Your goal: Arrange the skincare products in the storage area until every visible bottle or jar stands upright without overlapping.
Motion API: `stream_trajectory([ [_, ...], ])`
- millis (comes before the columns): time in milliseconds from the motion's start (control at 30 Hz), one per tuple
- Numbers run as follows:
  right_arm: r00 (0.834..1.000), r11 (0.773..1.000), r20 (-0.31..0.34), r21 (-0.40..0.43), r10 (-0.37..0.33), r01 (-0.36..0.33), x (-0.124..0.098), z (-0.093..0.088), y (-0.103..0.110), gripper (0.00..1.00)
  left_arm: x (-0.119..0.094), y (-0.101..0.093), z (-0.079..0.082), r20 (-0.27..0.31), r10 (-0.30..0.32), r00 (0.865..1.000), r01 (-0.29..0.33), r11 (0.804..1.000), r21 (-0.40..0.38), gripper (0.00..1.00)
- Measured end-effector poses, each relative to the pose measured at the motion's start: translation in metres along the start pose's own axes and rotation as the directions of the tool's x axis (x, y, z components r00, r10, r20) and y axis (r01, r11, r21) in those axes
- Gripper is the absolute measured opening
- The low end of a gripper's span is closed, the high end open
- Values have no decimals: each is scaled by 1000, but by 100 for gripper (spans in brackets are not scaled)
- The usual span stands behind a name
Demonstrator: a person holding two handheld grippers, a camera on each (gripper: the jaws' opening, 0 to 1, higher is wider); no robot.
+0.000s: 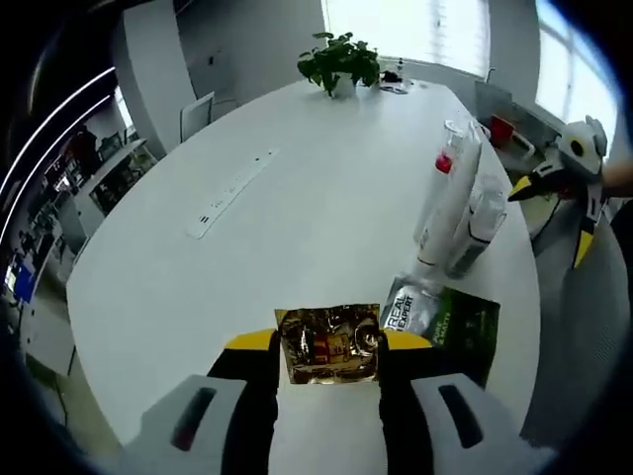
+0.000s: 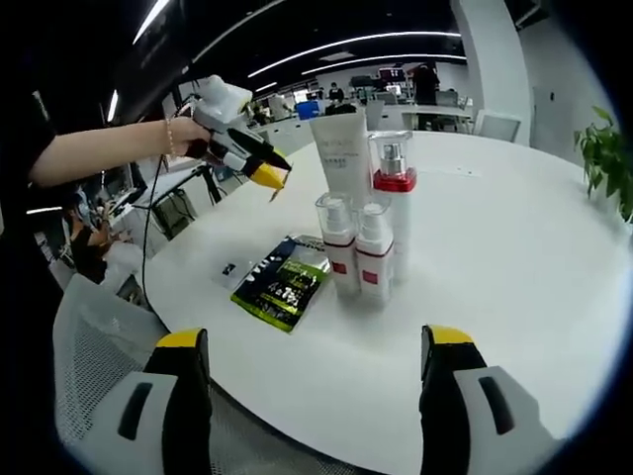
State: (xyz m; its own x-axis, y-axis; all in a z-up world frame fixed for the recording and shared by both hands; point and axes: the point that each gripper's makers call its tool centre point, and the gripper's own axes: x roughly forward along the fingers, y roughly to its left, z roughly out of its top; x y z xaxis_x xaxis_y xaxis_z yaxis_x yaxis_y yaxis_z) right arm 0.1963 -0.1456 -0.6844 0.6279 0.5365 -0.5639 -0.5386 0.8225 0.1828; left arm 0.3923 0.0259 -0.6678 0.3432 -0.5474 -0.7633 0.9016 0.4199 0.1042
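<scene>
A: How much open room is there on the surface (image 2: 514,257)?

B: Plenty. It is a broad white rounded top. In the right gripper view the bare stretch runs right of the bottles toward a potted plant (image 1: 339,61) at the far edge. The products stand near the edge closest to that camera.

A: What products, and how many?

B: Four upright items in a tight cluster: one tall white squeeze tube (image 2: 343,158), one tall clear-capped bottle with a red collar (image 2: 393,188), and two shorter pump bottles (image 2: 351,245) with red bands, side by side in front. All look like smooth plastic. Just left of them lies one flat green-and-black sachet (image 2: 285,280), glossy.

A: And the left gripper (image 1: 330,341)?

B: Its yellow-tipped jaws are closed around one shiny gold foil sachet (image 1: 329,342), crinkled. In the left gripper view it sits above the surface, beside the green sachet. A person's hand (image 2: 183,131) holds that gripper up, left of the bottles.

A: The right gripper (image 2: 316,346)?

B: Jaws spread wide with nothing between them, at the near edge of the surface, short of the bottles.
</scene>
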Motion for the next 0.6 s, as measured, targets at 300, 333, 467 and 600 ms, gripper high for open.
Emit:
stream_trajectory([
  [300, 1000, 999, 13, -36, 10, -9, -1, 3, 4, 84, -15, -28, -2, 12, -28, 1000, 28, 999, 16, 39],
  [333, 1000, 999, 13, -37, 10, -10, -1, 3, 4, 83, -15, -30, -2, 13, -30, 999, 30, 999, 15, 39],
  [467, 1000, 999, 25, -47, 14, -13, -2, 6, 6, 82, -21, -39, -1, 18, -30, 999, 30, 999, 20, 39],
  [600, 999, 999, 51, -38, 19, -17, -5, 12, 6, 76, -28, -49, 2, 32, -35, 999, 34, 999, 24, 39],
])
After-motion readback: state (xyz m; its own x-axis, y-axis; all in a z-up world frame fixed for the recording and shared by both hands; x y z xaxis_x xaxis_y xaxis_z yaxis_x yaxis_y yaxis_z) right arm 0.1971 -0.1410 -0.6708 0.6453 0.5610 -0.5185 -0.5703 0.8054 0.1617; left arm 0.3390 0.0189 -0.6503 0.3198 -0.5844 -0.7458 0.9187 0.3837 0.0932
